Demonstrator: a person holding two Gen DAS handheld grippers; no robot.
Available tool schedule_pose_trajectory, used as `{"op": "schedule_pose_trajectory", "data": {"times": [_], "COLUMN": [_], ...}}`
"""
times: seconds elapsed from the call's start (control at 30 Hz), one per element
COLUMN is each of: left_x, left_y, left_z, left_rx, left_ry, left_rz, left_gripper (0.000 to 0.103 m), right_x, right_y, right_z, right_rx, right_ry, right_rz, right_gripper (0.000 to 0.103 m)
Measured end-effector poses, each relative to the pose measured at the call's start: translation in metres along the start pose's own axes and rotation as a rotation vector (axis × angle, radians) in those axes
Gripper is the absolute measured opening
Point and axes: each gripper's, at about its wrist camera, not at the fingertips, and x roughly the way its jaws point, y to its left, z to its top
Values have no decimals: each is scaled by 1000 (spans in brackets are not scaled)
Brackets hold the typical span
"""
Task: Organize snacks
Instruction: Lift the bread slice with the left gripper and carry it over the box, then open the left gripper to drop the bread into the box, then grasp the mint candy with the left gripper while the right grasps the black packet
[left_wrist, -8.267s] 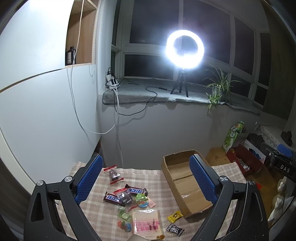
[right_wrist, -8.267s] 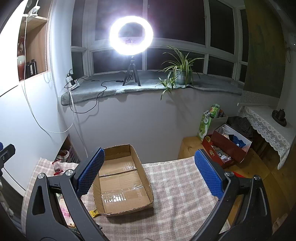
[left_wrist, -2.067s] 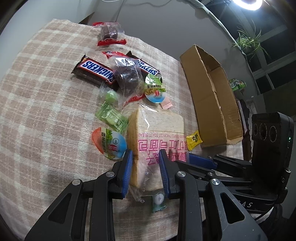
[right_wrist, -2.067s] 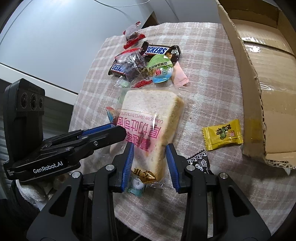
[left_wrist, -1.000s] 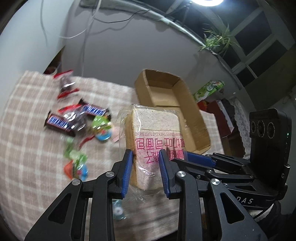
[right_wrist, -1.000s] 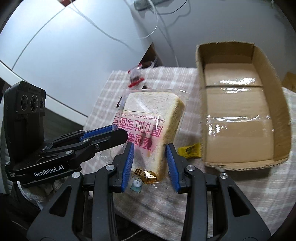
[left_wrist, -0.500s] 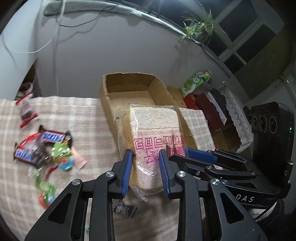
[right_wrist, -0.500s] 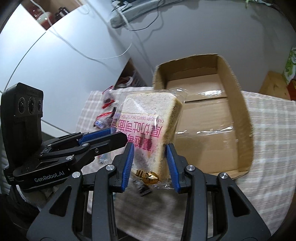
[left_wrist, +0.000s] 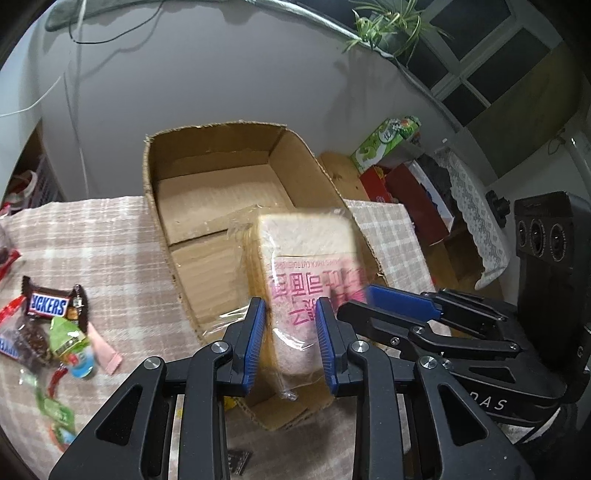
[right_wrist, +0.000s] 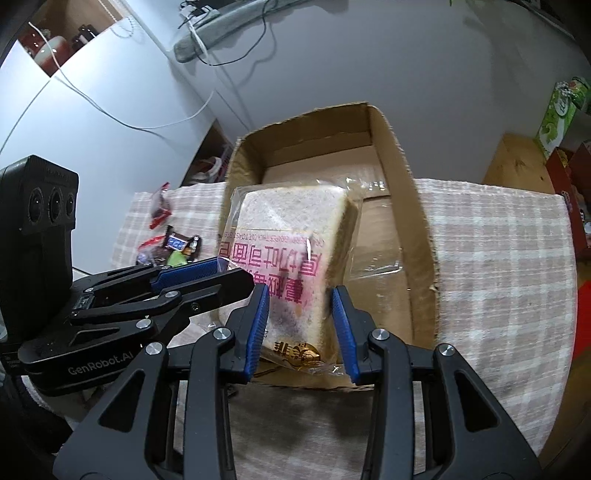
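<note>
Both grippers clamp one bag of toast bread (left_wrist: 310, 266) from its near end: the left gripper (left_wrist: 291, 339) has its blue fingers (left_wrist: 255, 332) pressed on the bag's lower part, and the right gripper (right_wrist: 301, 325) squeezes the same end beside it. The bag hangs above the near part of the open cardboard box (left_wrist: 221, 206), whose near wall stands just below it. Left of the box, on the checked bench cloth (left_wrist: 92, 236), lie a Snickers bar (left_wrist: 48, 304) and mixed small sweets (left_wrist: 70, 347); a potted plant (left_wrist: 391, 26) sits on the sill behind. A second ago the bag was over the cloth beside the box; two seconds ago it lay on the bench among the sweets.
</note>
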Motion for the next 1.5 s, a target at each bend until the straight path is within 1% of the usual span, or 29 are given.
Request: {"op": "schedule_pose_trajectory", "data": {"times": [0.03,0.07,0.1,0.23,0.3,0.47,0.57,0.7,0.73,0.83,0.97,1.0,1.07,1.13,1.23,1.37,1.5], "left_x": [2,3,3,0,-4,-20,-35,-57,-62,-77,-94,-97,-102,-105,-106,-99,-85], "left_y": [-1,-1,-1,0,2,10,17,35,39,51,67,70,77,81,83,82,74], "left_z": [1,1,0,0,-1,-3,-10,-22,-26,-36,-52,-57,-69,-80,-99,-122,-141], "left_rx": [3,6,5,8,10,7,7,-24,-30,-47,-93,-99,-116,-138,-158,-188,-182], "left_ry": [2,1,0,-3,-6,-28,-46,-70,-76,-87,-100,-98,-85,-71,-38,19,85], "left_rz": [8,18,23,27,31,35,58,87,97,129,151,157,178,179,200,193,198], "left_gripper": [24,24,24,24,24,24,24,24,24,25,25,28,28,28,28,28,28], "right_x": [0,0,0,-1,-2,-9,-17,-26,-27,-32,-36,-37,-37,-36,-32,-18,3], "right_y": [-1,-2,-3,-5,-5,2,9,19,21,31,45,49,54,61,70,82,92], "right_z": [0,0,1,-1,-3,-8,-14,-24,-26,-33,-43,-45,-49,-54,-64,-78,-90], "right_rx": [0,-1,-2,-5,-10,-27,-56,-80,-83,-104,-144,-151,-161,-175,-204,-251,-298], "right_ry": [-3,-7,-12,-20,-23,-43,-61,-73,-74,-87,-85,-85,-79,-64,-39,20,87], "right_rz": [-19,-46,-65,-80,-90,-90,-90,-78,-76,-61,-56,-57,-53,-46,-35,-5,19], "right_gripper": [38,42,43,51,51,51,51,51,53,61,61,61,61,61,61,61,61]}}
